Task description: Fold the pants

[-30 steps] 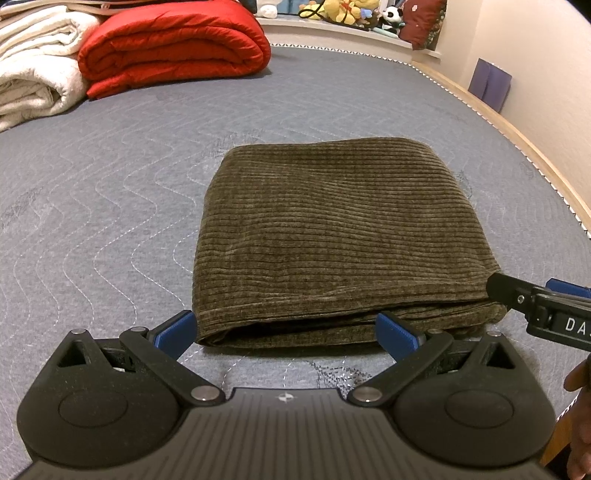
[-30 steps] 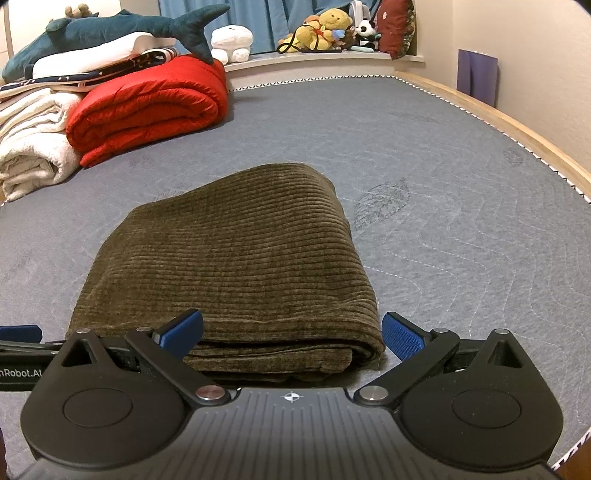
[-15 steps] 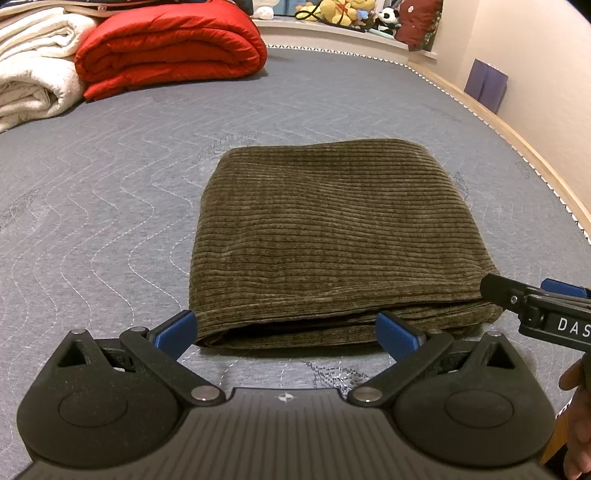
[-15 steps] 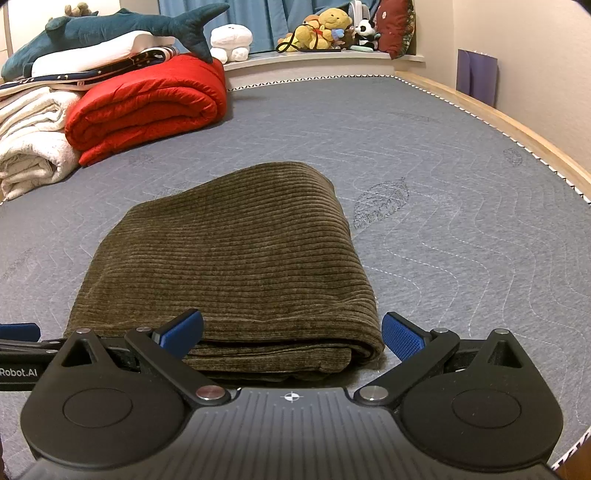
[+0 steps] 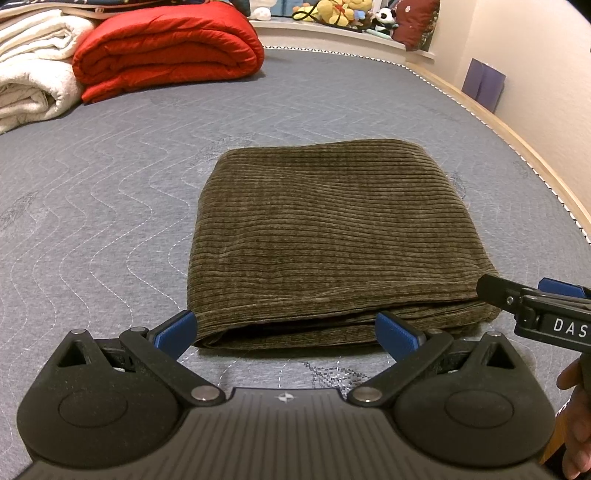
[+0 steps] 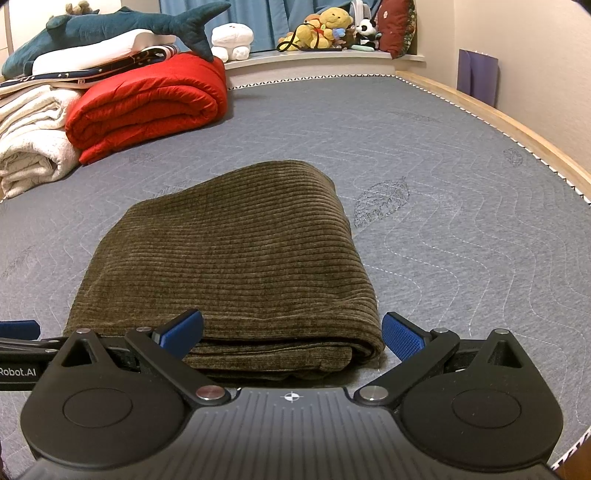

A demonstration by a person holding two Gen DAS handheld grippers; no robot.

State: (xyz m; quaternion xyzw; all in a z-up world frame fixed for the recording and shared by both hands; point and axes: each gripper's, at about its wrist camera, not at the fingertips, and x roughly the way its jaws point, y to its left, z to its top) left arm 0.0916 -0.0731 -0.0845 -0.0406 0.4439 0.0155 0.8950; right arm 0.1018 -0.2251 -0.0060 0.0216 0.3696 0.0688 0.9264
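The olive-brown corduroy pants [image 5: 332, 236] lie folded into a thick rectangle on the grey quilted mattress [image 5: 110, 206]; they also show in the right wrist view [image 6: 236, 258]. My left gripper [image 5: 286, 334] is open and empty, just short of the stack's near edge at its left part. My right gripper [image 6: 291, 334] is open and empty, just short of the near edge at its right corner. The right gripper's tip shows at the right edge of the left wrist view [image 5: 535, 306].
A rolled red quilt [image 6: 147, 107] and white blankets [image 6: 33, 136] lie at the far left of the mattress. A plush shark [image 6: 110, 29] and stuffed toys [image 6: 328, 29] sit on the back ledge. A wooden bed rail [image 6: 517, 133] runs along the right.
Both grippers have drawn back slightly from the folded pants and lifted a little. The pants have not moved.
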